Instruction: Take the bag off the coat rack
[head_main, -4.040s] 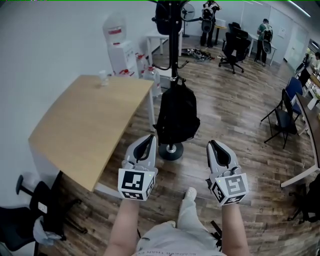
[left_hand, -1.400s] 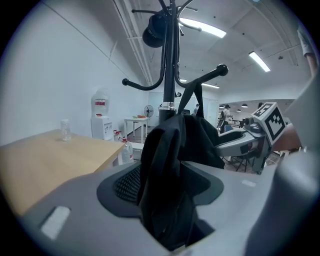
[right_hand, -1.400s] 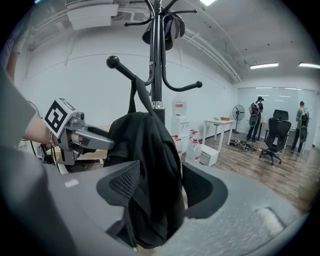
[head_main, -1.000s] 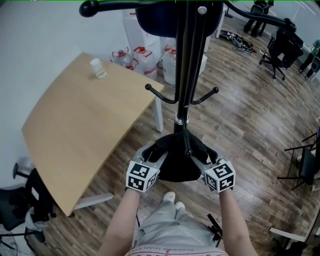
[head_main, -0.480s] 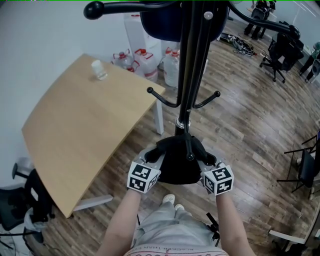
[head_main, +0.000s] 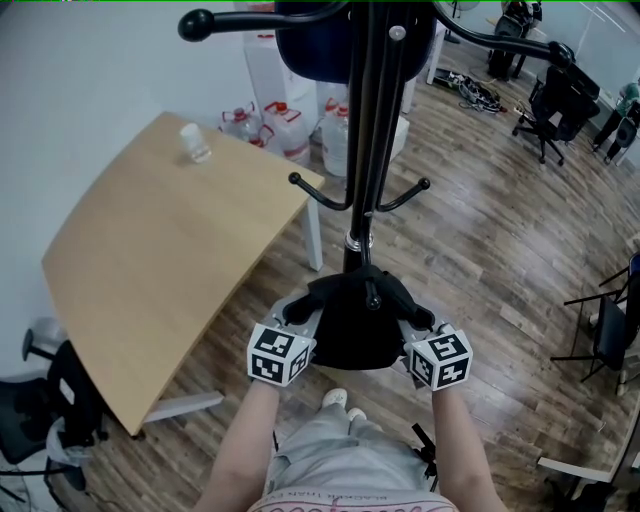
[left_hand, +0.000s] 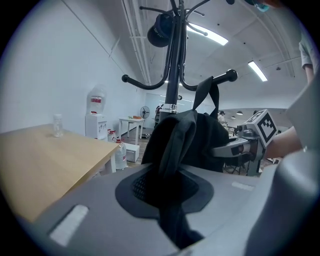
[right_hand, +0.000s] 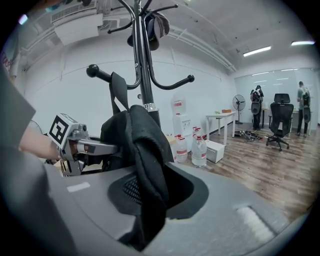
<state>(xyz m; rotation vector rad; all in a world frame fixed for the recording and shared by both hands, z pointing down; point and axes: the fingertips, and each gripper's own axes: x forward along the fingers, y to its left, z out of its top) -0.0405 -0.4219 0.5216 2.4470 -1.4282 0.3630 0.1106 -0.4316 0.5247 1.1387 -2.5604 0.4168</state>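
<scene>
Low in the centre of the head view, my left gripper (head_main: 300, 312) and right gripper (head_main: 418, 325), spread wide a moment ago, are closing on folds of the black bag (head_main: 355, 325), which hangs just beyond on the coat rack (head_main: 366, 150), so I judge lifting comes next.

A pale wooden tabletop (head_main: 170, 260) on white legs stands at the left, next to a white wall (head_main: 80, 70). A small clear bottle (head_main: 195, 141) stands upright near its far corner. Beyond the far edge, large water jugs (head_main: 285, 122) with red tops sit on the floor, near a white water dispenser (left_hand: 94, 127). The floor (head_main: 500, 240) is dark wood plank. A black office chair (head_main: 60, 400) sits by the near left corner. Far off to the right are a second black chair (head_main: 545, 105), tangled cables (head_main: 478, 85), a standing fan (right_hand: 240, 102), a white table (right_hand: 224, 119) and two standing people (right_hand: 257, 106).
</scene>
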